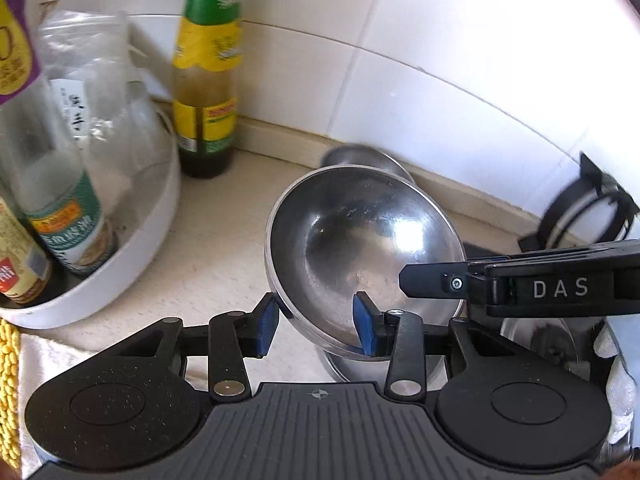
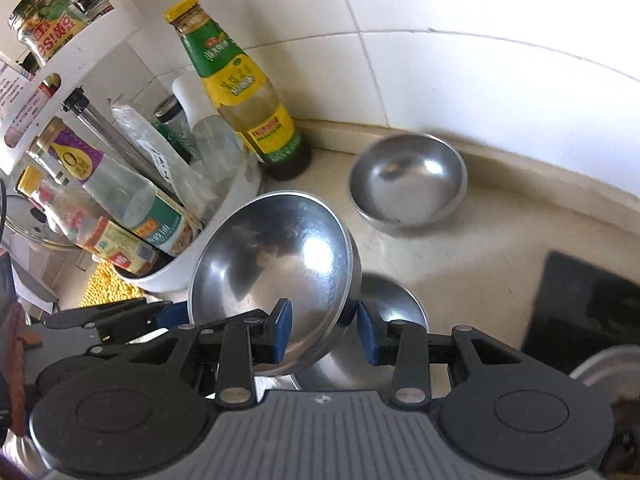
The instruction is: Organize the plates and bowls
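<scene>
A steel bowl (image 1: 360, 240) is held tilted above the beige counter; it also shows in the right wrist view (image 2: 276, 264). My left gripper (image 1: 316, 328) straddles its near rim with a wide gap between the pads. My right gripper (image 2: 324, 332) straddles the opposite rim, also wide apart. The right gripper reaches in from the right in the left wrist view (image 1: 424, 280). A second steel bowl (image 2: 408, 180) stands upright on the counter by the wall. Another steel bowl (image 2: 392, 304) sits under the tilted one.
A white round caddy (image 1: 132, 248) full of sauce bottles stands at left. A green and yellow labelled bottle (image 2: 248, 92) stands in the corner beside it. White tiled wall behind. A black hob (image 2: 580, 300) lies at right. A yellow cloth (image 2: 104, 292) lies at left.
</scene>
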`<state>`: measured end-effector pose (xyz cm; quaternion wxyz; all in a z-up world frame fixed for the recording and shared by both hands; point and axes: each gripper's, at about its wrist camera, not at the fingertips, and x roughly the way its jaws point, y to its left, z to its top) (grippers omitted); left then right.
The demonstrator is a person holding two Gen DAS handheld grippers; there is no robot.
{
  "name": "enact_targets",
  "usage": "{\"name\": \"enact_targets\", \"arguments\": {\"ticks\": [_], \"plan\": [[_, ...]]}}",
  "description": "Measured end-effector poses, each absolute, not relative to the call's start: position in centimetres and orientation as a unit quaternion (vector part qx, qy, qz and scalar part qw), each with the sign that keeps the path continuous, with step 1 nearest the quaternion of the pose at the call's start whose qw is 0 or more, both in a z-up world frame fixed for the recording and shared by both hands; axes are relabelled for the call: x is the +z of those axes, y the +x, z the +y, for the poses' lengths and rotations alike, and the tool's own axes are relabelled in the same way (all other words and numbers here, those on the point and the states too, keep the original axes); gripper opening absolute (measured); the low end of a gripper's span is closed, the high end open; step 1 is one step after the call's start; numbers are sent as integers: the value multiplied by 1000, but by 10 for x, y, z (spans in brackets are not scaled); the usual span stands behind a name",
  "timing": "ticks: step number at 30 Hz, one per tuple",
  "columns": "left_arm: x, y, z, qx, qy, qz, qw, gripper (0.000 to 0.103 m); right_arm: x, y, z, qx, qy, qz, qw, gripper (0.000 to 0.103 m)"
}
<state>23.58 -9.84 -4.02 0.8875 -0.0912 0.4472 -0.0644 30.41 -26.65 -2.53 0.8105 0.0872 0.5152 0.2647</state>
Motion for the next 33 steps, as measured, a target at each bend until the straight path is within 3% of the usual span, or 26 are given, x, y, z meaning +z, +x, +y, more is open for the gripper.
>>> {"name": "enact_targets", "arguments": {"ticks": [12, 20, 26, 31, 33], "plan": [[-77, 238, -126, -97, -47, 480, 871, 47, -58, 293, -295, 203, 71, 540, 814, 51], [-64, 242, -109, -82, -49, 456, 885, 47, -45, 301, -324, 186, 99, 522, 826, 52], [-51, 270, -105, -77, -56, 450, 888, 52, -33, 325, -322, 187, 110, 509, 833, 56], [-48, 310, -111, -69, -59, 450, 888, 64, -35, 363, -309, 182, 116, 500, 838, 59], [-54, 329, -112, -58, -57, 457, 886, 63, -45, 380, -305, 179, 126, 507, 834, 59]]}}
